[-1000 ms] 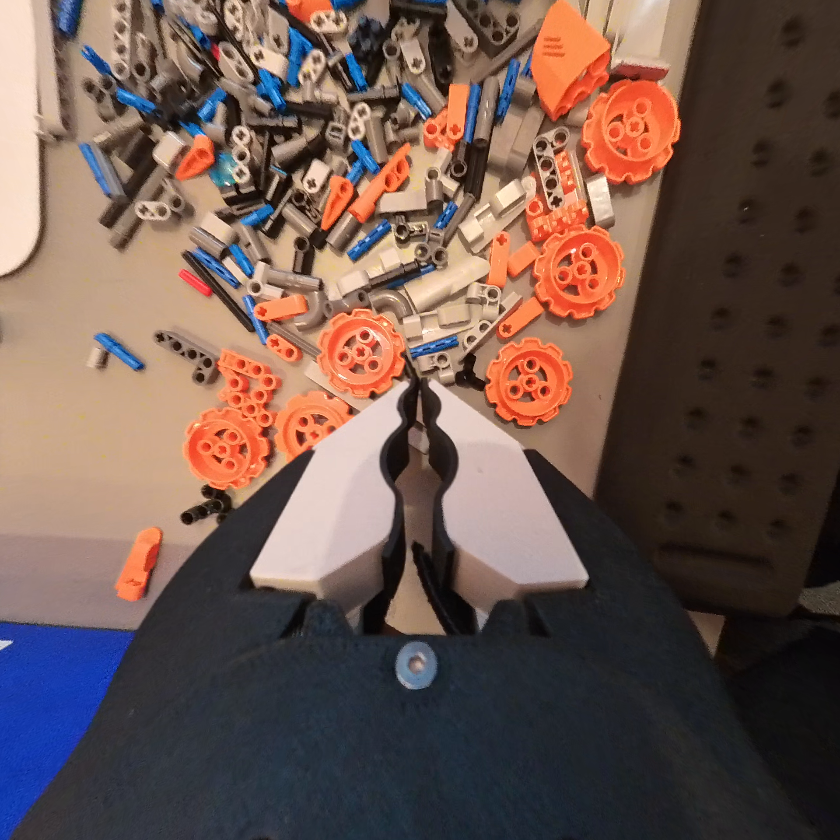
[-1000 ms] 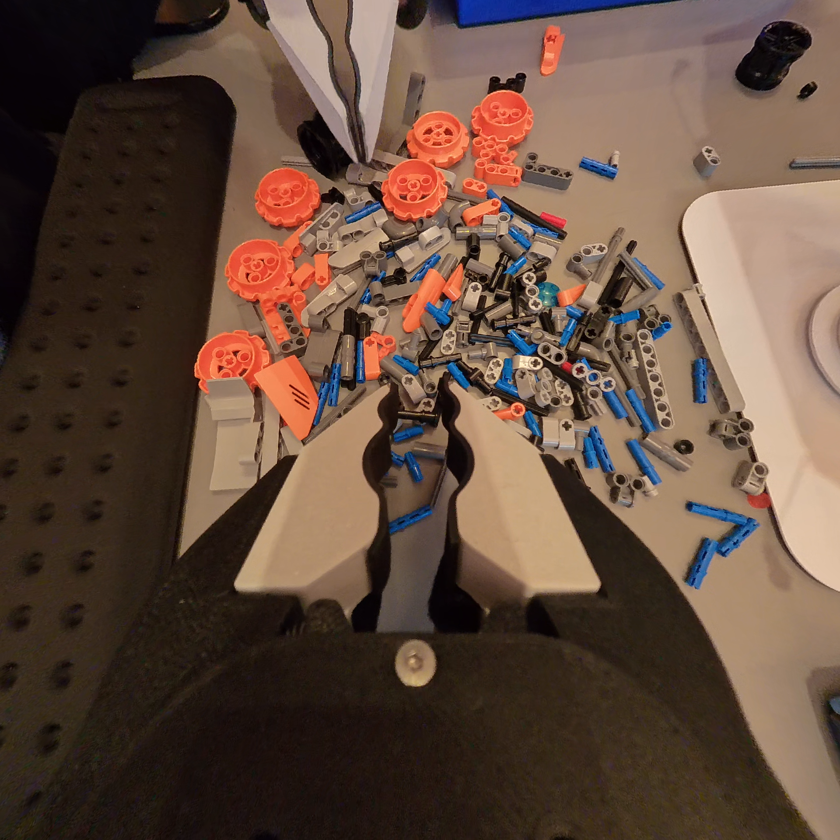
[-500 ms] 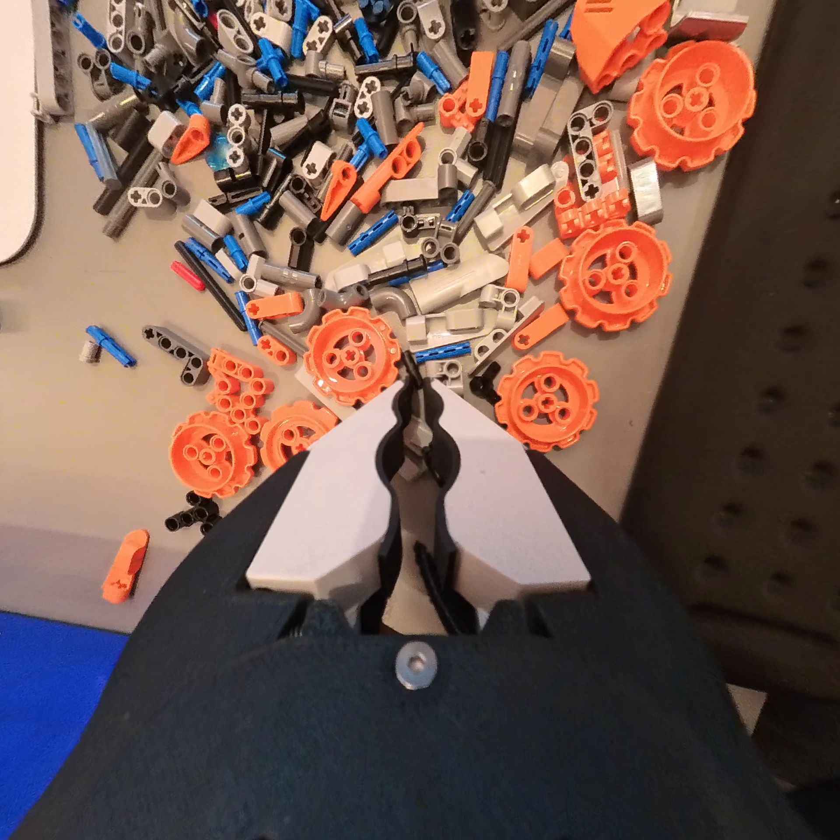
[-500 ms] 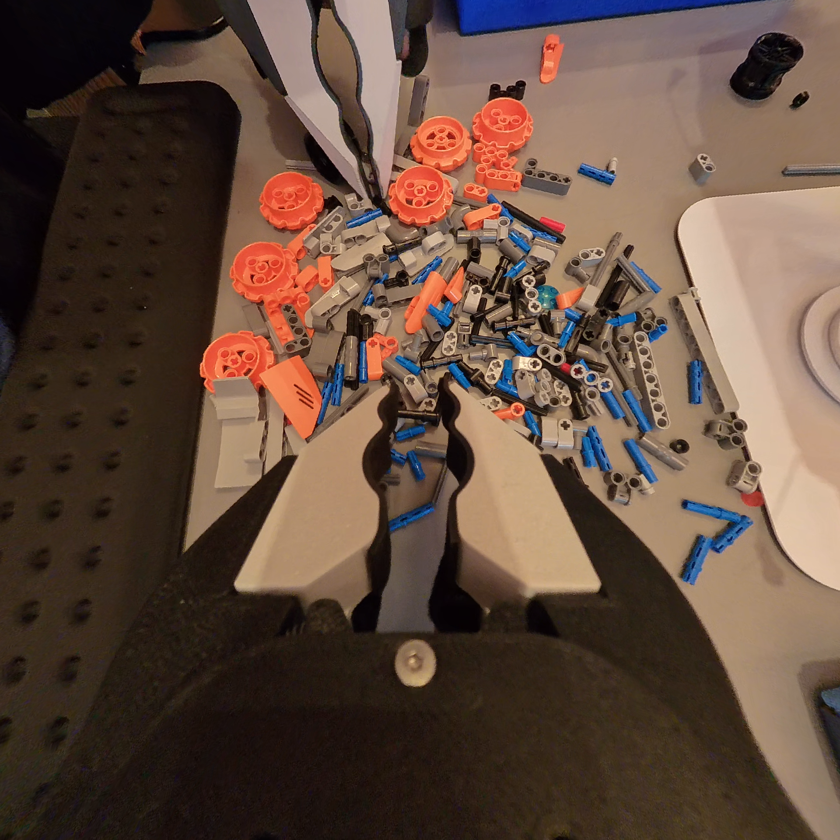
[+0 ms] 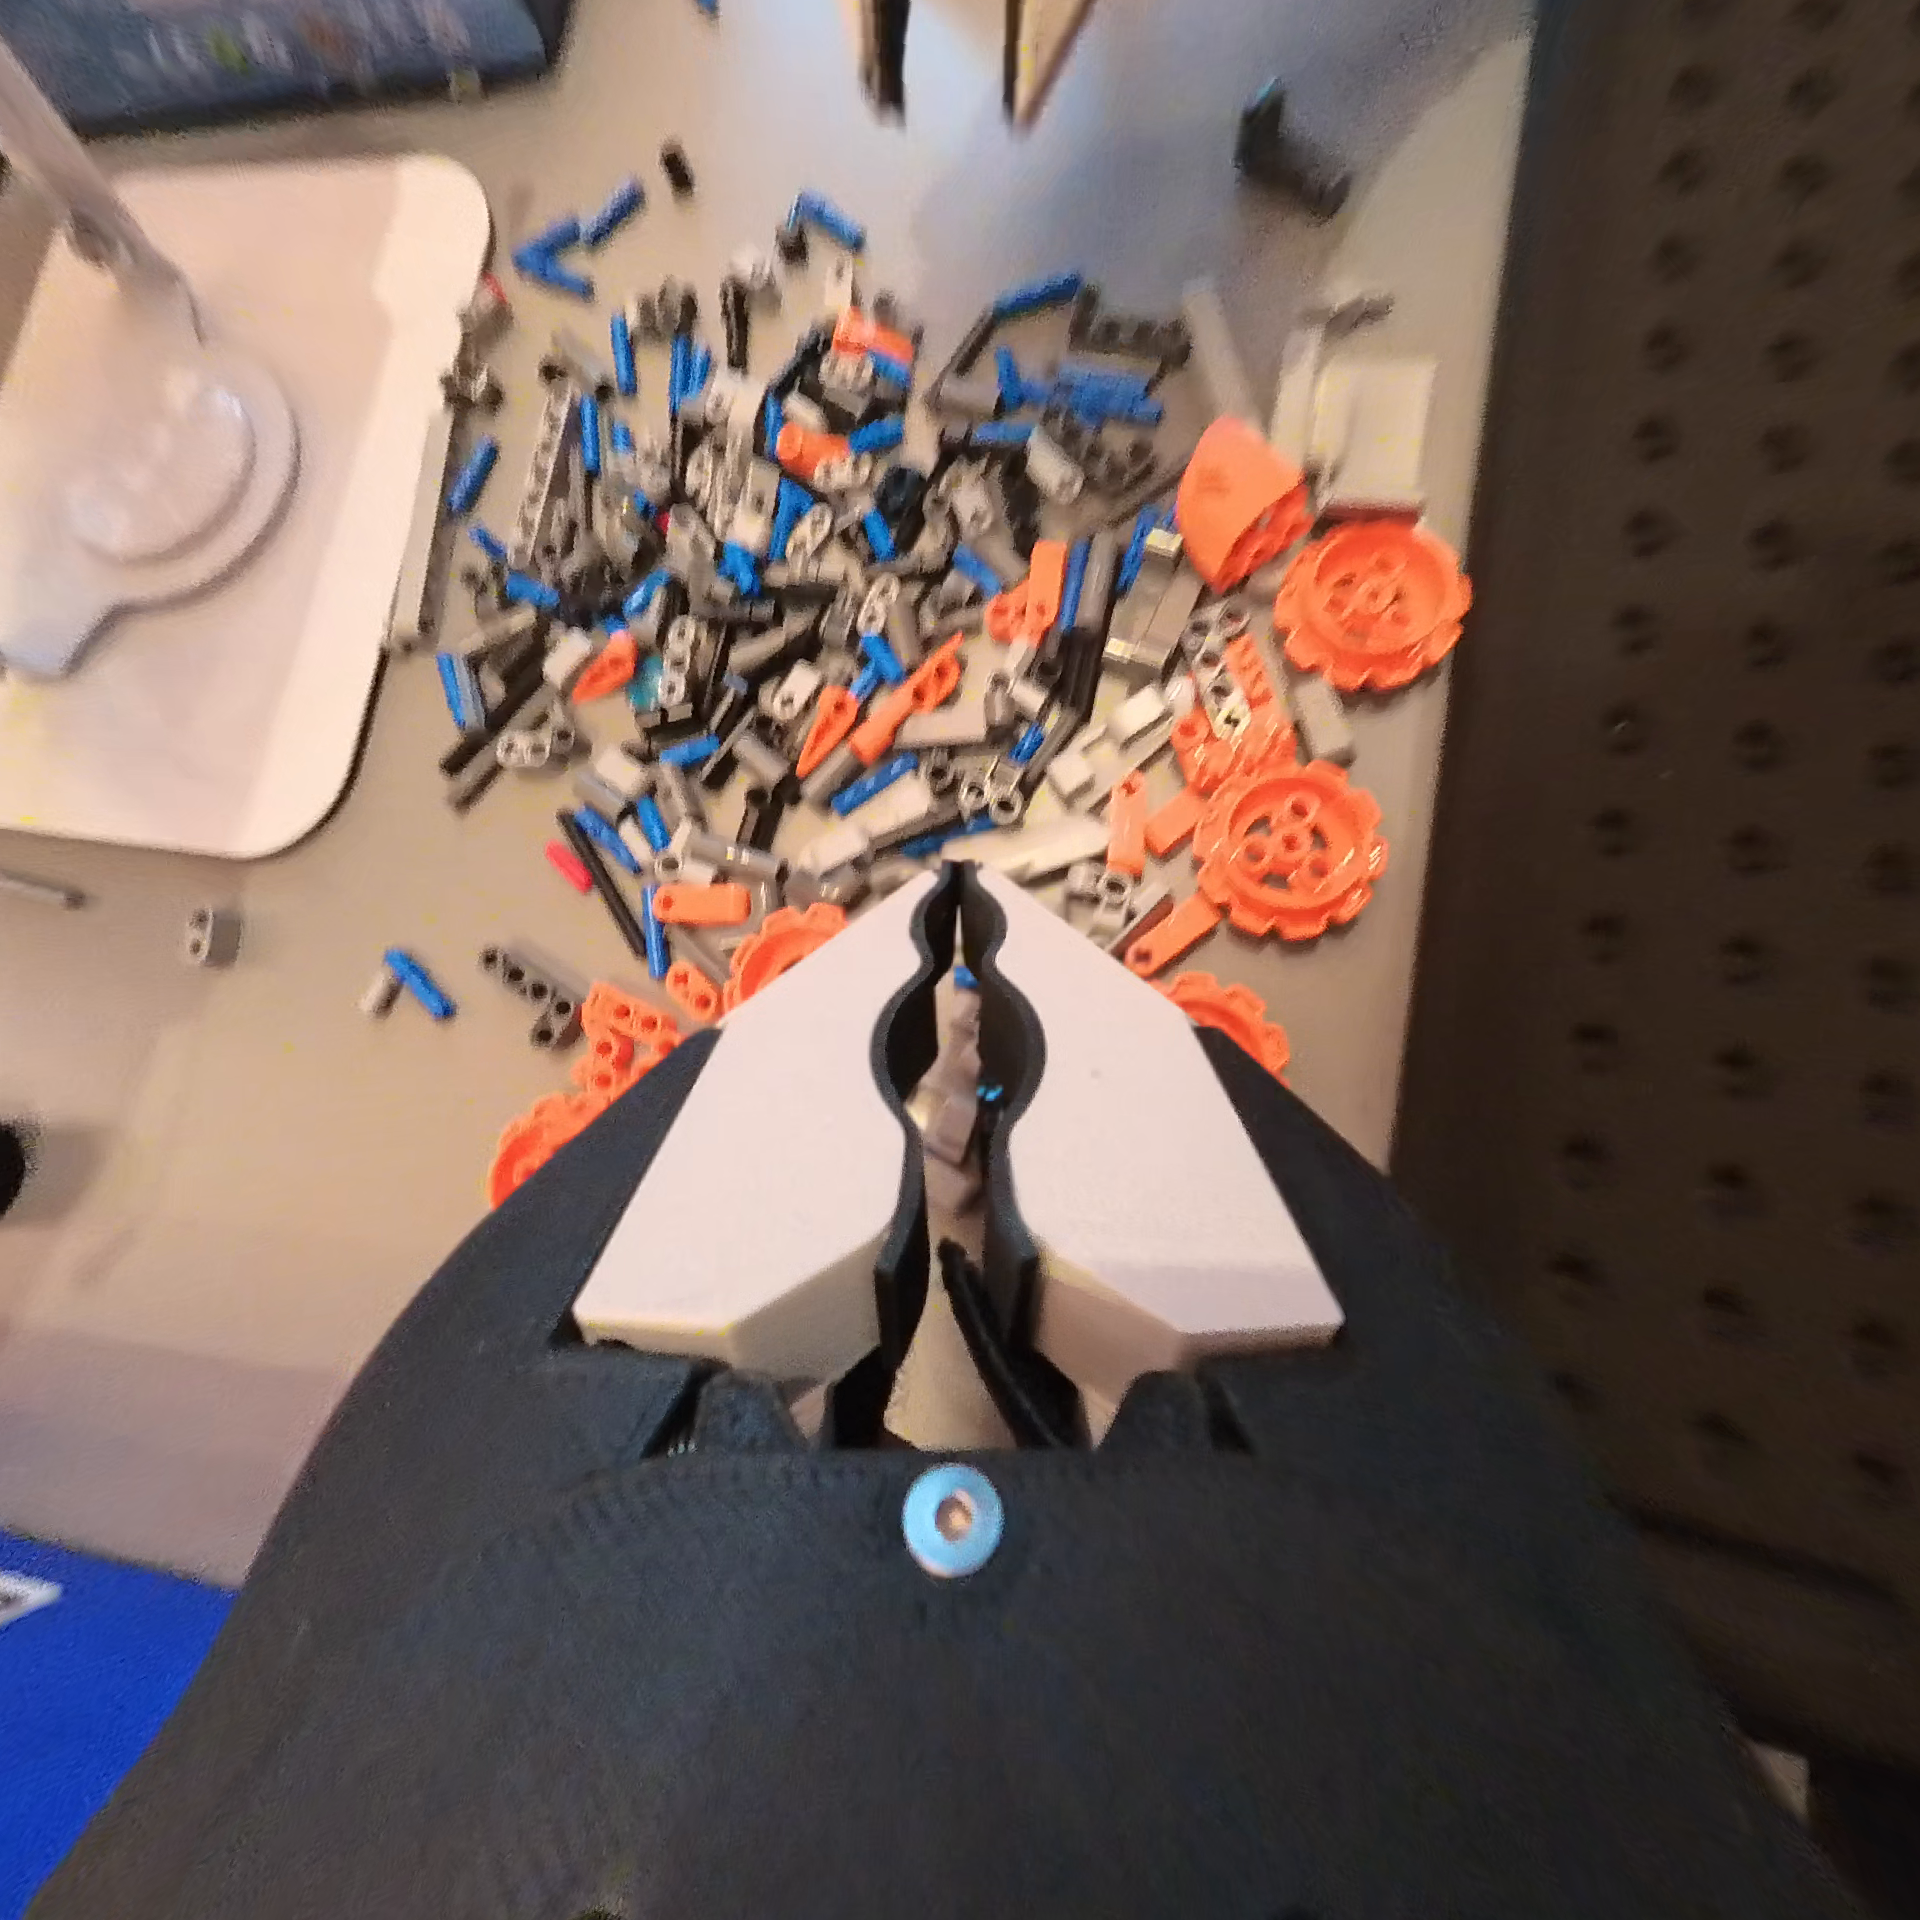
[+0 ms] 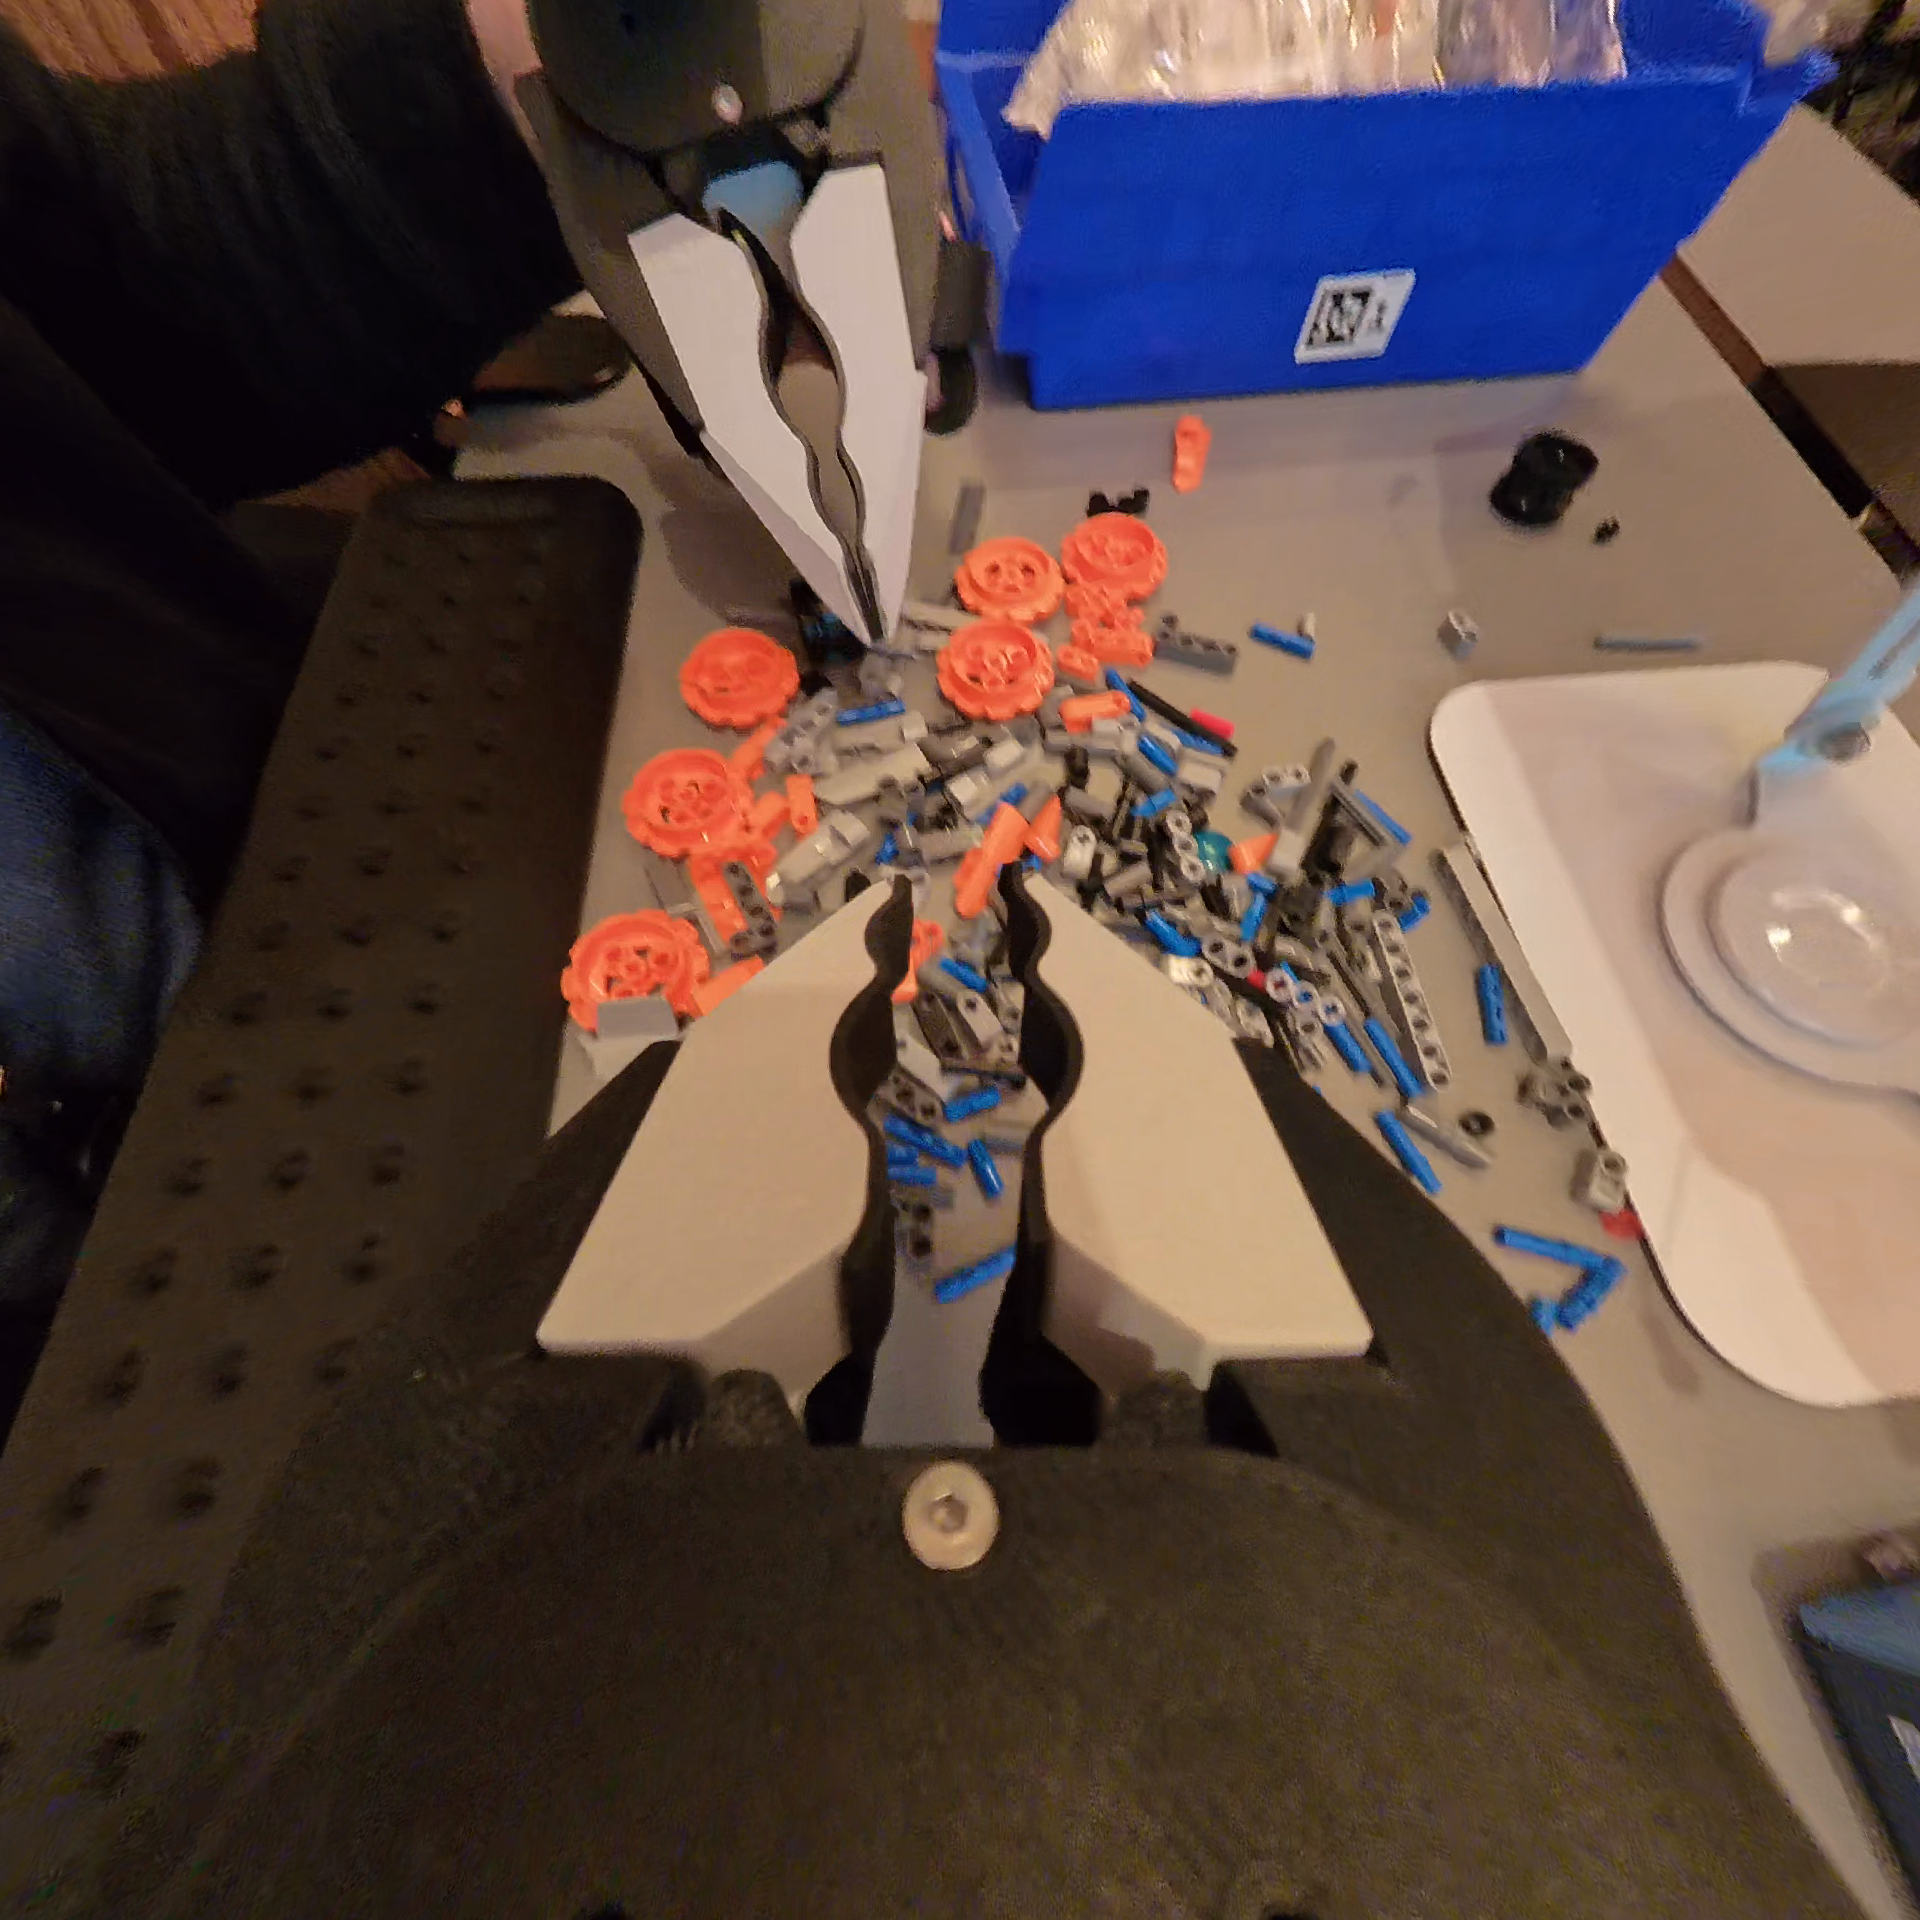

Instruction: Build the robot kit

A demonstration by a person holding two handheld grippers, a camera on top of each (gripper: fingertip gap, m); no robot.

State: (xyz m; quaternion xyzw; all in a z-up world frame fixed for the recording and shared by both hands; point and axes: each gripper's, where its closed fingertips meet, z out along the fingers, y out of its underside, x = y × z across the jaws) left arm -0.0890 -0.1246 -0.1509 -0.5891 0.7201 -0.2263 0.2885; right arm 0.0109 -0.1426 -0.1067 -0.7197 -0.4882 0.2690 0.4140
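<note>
Grey piece [image 5: 954, 1101] sits clamped inside the left gripper [image 5: 958, 883].

- Left wrist view: looks steeply down along its fingers, fairly high over the brick pile [image 5: 831, 644].
- Right wrist view: faces the same pile [image 6: 1091, 883] from the opposite side.

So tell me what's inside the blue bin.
The blue bin holds crinkled clear plastic bags showing above its rim. What the bags contain and anything lower down is hidden by the bin's front wall.
</note>
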